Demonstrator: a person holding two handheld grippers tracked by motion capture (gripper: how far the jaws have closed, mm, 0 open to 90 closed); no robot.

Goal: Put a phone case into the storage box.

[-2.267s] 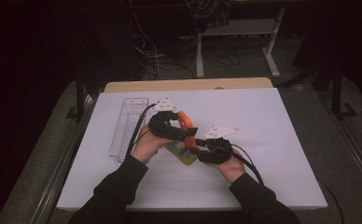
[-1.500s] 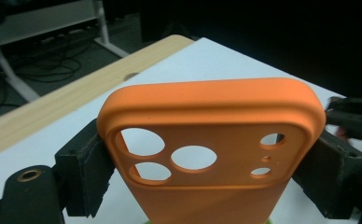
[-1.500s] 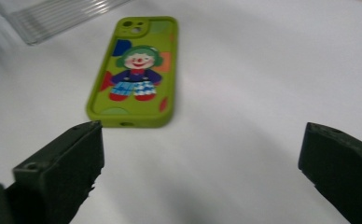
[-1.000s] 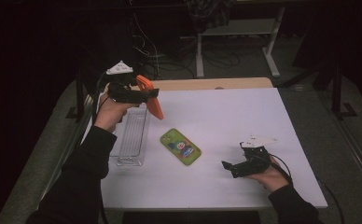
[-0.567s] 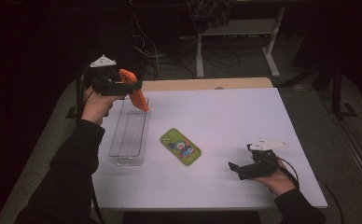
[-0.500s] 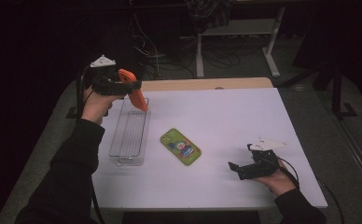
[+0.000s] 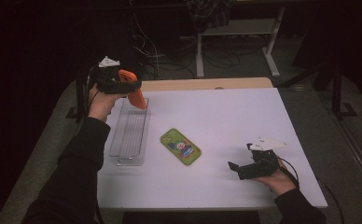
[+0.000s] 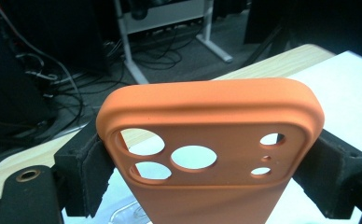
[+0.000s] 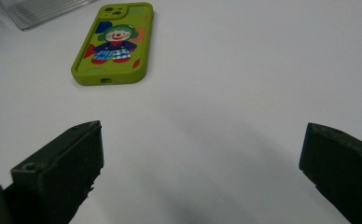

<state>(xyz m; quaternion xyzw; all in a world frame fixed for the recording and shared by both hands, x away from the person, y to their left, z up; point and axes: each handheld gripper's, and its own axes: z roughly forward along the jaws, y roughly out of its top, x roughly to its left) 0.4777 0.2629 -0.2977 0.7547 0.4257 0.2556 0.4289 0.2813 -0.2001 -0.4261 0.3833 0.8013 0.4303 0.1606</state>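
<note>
Orange phone case (image 8: 207, 154), matte, apparently silicone, camera cutouts, clamped upright.

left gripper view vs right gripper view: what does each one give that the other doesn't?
Left gripper view: the orange phone case clamped across its width between the left gripper's jaws, camera cut-outs visible, with cables, a desk frame and the wooden table edge behind.

Right gripper view: the right gripper with jaws wide apart and nothing between them, low over the table, and the green clown-print phone case lying flat ahead.

Both: the white tabletop and a bit of the clear plastic tray.
</note>
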